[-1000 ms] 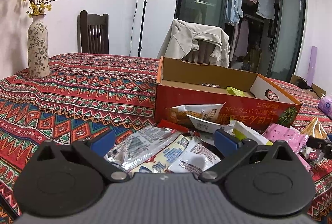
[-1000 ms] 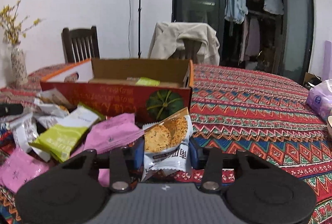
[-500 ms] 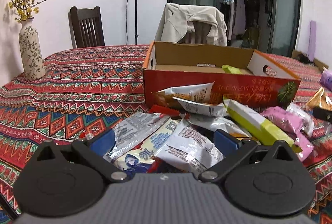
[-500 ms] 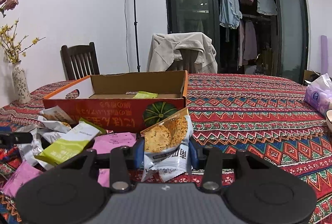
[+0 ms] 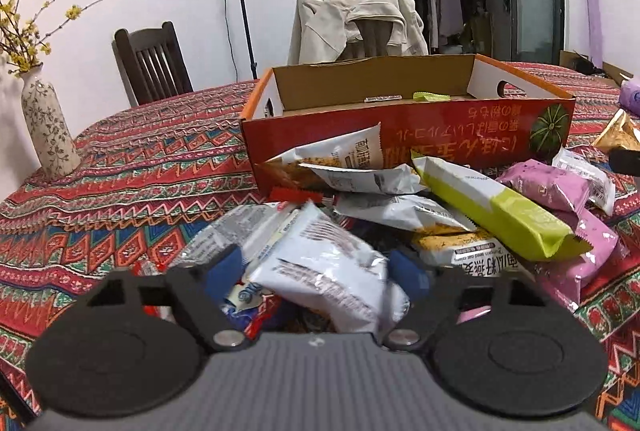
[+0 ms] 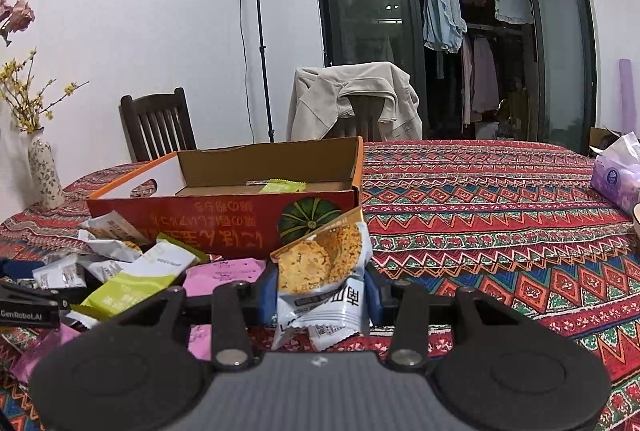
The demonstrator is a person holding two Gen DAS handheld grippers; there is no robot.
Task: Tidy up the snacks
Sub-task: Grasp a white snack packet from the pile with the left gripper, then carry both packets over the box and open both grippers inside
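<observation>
An open red cardboard box (image 5: 404, 135) (image 6: 224, 207) stands on the table with a small green packet (image 6: 282, 186) inside. A pile of snack packets lies in front of it, including a lime-green bar (image 5: 496, 207) (image 6: 136, 281) and pink packets (image 5: 560, 187). My left gripper (image 5: 316, 271) is down in the pile, its blue pads closing on a silver-white packet (image 5: 328, 271). My right gripper (image 6: 320, 291) is shut on a cracker packet (image 6: 324, 271) and holds it up in front of the box's right end.
The table has a red patterned cloth (image 6: 500, 215). A flower vase (image 5: 48, 127) stands at the far left. A purple tissue pack (image 6: 616, 175) lies at the right. Two chairs (image 6: 158, 123) stand behind the table, one draped with a jacket (image 6: 354, 99).
My left gripper has dropped into the pile and narrowed its fingers around the silver-white packet. My right gripper has lifted slightly with the cracker packet.
</observation>
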